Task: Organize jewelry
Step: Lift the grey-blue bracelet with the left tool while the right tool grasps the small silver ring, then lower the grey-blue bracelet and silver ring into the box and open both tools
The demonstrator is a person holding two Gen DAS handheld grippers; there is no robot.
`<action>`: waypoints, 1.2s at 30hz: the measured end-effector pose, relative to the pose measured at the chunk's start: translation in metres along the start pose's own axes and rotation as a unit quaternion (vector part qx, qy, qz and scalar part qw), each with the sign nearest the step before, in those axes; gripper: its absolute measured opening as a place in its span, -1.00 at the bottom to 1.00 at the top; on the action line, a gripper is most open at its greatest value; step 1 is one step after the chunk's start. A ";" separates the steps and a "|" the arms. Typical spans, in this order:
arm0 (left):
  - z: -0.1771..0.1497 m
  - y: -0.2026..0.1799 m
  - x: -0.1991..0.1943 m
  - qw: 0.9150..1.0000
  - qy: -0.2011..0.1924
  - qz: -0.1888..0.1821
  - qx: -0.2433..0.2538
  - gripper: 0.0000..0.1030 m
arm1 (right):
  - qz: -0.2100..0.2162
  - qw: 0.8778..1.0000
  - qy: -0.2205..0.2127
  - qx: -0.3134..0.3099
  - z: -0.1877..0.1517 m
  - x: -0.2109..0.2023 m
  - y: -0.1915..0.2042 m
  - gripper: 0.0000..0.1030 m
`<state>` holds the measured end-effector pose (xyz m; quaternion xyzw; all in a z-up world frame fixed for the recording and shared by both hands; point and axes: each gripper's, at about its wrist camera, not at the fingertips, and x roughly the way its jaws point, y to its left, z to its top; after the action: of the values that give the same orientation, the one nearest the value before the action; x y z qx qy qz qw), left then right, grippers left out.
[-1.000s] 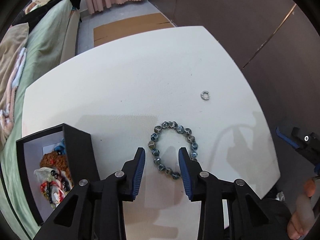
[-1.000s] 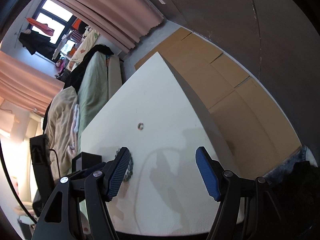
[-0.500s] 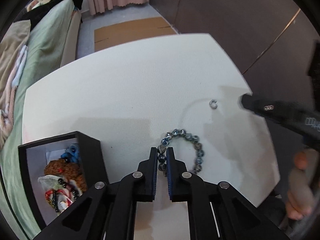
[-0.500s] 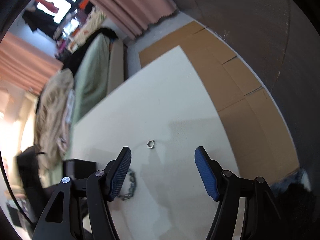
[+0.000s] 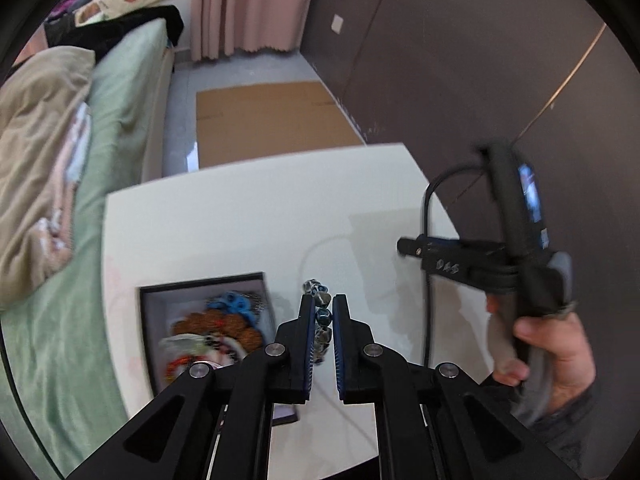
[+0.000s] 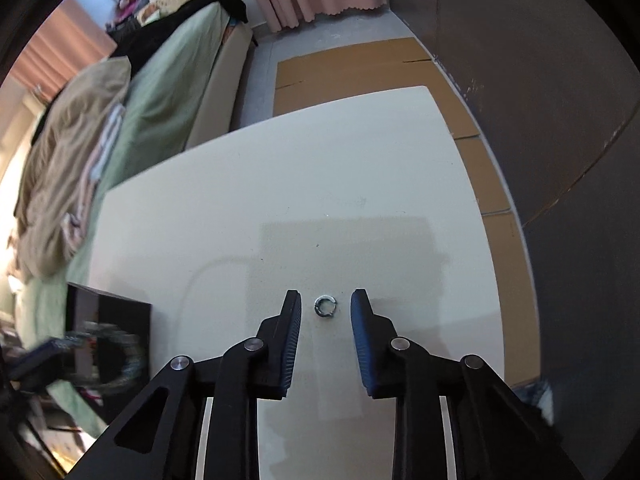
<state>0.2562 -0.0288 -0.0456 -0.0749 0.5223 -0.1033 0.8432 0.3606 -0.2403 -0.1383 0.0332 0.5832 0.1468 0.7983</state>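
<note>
My left gripper (image 5: 323, 303) is shut on a blue-grey beaded bracelet (image 5: 322, 317) and holds it lifted above the white table (image 5: 240, 232), just right of an open black jewelry box (image 5: 208, 328) with several pieces inside. In the right wrist view my right gripper (image 6: 325, 299) is open, low over the table, with a small silver ring (image 6: 325, 305) lying between its fingertips. The box (image 6: 106, 320) and the hanging bracelet (image 6: 120, 356) show blurred at the left there.
The right gripper's body and the hand holding it (image 5: 520, 280) sit over the table's right edge. A green bed (image 5: 120, 120) lies left of the table, cardboard sheets (image 6: 348, 68) on the floor beyond it, and a dark wall (image 6: 540, 80) to the right.
My left gripper shut on the bracelet, lifted it and moved left towards the box. My right gripper came down over the table and narrowed around the ring.
</note>
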 end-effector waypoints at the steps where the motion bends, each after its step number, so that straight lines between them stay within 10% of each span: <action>1: 0.000 0.005 -0.007 1.000 -0.006 -0.001 -0.003 -0.84 | -0.007 1.000 0.001 -0.005 -0.001 0.001 0.002 -0.48; 13: -0.004 0.039 -0.041 0.999 -0.031 0.001 -0.024 -0.84 | -0.089 0.995 0.004 -0.055 -0.007 0.007 0.025 -0.89; 24: -0.018 0.044 -0.034 0.999 -0.017 -0.034 -0.031 -0.84 | -0.030 0.997 -0.065 -0.027 -0.021 -0.043 0.033 -0.89; 31: -0.027 0.077 -0.003 0.995 0.042 0.064 -0.069 -0.75 | 0.016 0.996 -0.073 -0.040 -0.031 -0.053 0.057 -0.89; 36: -0.033 0.093 -0.015 0.995 0.024 0.058 -0.080 0.11 | 0.063 0.993 -0.083 -0.057 -0.031 -0.056 0.083 -0.89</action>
<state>0.2288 0.0644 -0.0688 -0.1092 0.5522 -0.0139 0.8264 0.2994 -0.1804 -0.0776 0.0364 0.5019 0.2269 0.8338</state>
